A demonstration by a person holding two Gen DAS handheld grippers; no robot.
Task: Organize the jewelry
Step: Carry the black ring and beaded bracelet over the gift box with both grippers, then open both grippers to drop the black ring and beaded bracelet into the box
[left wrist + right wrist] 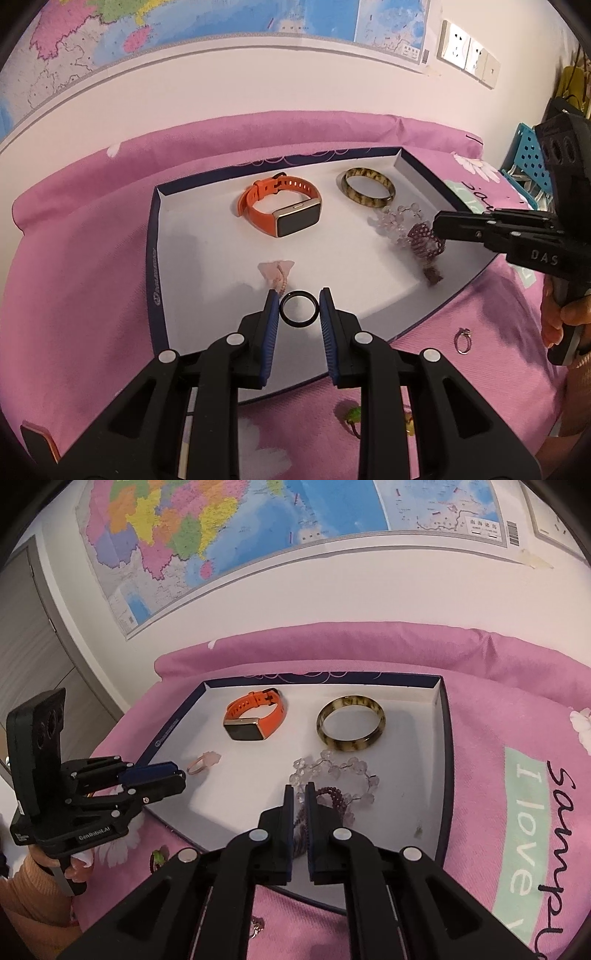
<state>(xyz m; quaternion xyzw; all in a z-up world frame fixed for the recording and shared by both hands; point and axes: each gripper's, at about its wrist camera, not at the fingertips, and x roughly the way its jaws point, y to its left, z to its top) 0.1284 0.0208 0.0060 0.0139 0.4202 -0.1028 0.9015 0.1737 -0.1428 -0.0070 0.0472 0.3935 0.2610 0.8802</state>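
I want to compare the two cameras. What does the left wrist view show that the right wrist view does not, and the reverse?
Only the left wrist view shows the black ring clearly, held between the left gripper pads, a thin silver ring on the pink cloth, and wall sockets.

Only the right wrist view shows the grey door and the cloth's printed lettering.

Both show the tray, orange watch, brown bangle, pink ring, clear bead bracelet, purple bead bracelet and wall map.
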